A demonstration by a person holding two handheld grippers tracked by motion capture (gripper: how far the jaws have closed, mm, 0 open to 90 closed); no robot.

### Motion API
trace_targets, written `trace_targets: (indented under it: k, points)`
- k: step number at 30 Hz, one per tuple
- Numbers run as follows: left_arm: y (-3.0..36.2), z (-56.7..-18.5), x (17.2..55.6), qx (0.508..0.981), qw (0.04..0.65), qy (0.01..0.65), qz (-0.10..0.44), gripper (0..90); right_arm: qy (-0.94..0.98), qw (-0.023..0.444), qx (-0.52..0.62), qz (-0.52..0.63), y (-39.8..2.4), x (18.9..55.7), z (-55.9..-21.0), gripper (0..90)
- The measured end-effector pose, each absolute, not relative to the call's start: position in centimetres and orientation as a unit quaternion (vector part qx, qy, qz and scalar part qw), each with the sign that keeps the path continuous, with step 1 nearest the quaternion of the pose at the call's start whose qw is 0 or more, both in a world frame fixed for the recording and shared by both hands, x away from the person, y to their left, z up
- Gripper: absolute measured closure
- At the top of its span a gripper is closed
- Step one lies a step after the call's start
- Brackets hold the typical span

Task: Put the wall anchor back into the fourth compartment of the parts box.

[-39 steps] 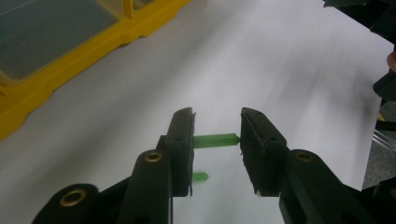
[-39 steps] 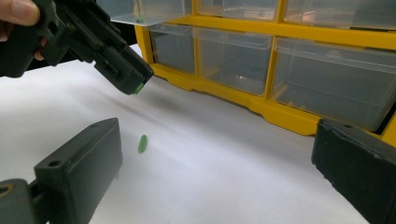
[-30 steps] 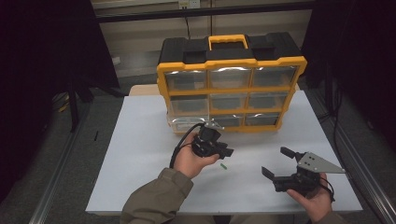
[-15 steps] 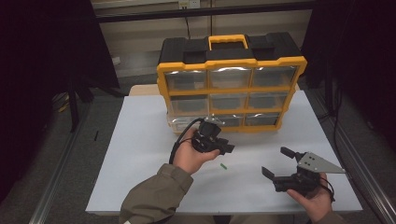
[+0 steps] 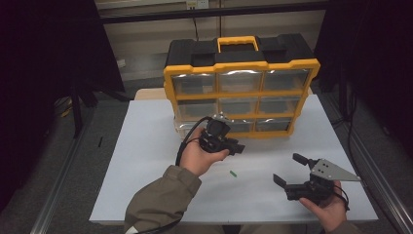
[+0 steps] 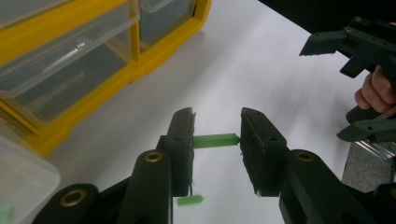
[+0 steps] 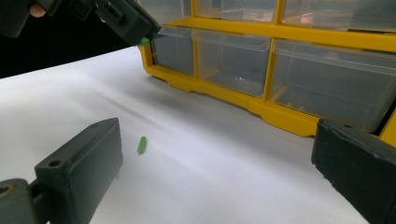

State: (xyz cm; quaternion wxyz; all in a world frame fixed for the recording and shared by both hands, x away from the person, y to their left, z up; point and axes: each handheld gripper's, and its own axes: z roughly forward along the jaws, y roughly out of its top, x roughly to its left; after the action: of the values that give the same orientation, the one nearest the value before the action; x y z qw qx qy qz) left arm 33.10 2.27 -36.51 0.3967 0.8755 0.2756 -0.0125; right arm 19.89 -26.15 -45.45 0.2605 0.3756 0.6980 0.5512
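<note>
My left gripper (image 5: 237, 146) hovers in front of the yellow organizer's (image 5: 238, 68) bottom row, shut on a short green stick (image 6: 216, 140) held crosswise between its pads. The right gripper view shows that same gripper (image 7: 135, 23) at the top left, with the stick's green tip (image 7: 144, 41) peeking out. A second green stick (image 5: 233, 173) lies loose on the white table, also seen below my left jaws (image 6: 190, 200) and ahead of my right ones (image 7: 142, 144). My right gripper (image 5: 287, 168) rests low at the front right, jaws wide open around nothing.
The organizer has clear drawers (image 7: 233, 56) and a black top with a yellow handle (image 5: 237, 43). A clear drawer (image 6: 21, 179) juts out at its lower left, close to my left gripper. The white table (image 5: 141, 161) ends near the person's sleeve (image 5: 160, 204).
The left gripper has risen slightly and moved a little toward the organizer, still holding its green stick. The right gripper and the loose stick have stayed put.
</note>
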Motion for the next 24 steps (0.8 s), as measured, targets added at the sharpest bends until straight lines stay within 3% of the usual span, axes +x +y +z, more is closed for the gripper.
trace_targets:
  k: [24]
  points:
    - [1.6,-34.9,33.7,0.870,0.406,0.280,-0.016,65.6,0.697,0.259,0.375,0.553,-26.1,19.9,-45.4,1.8]
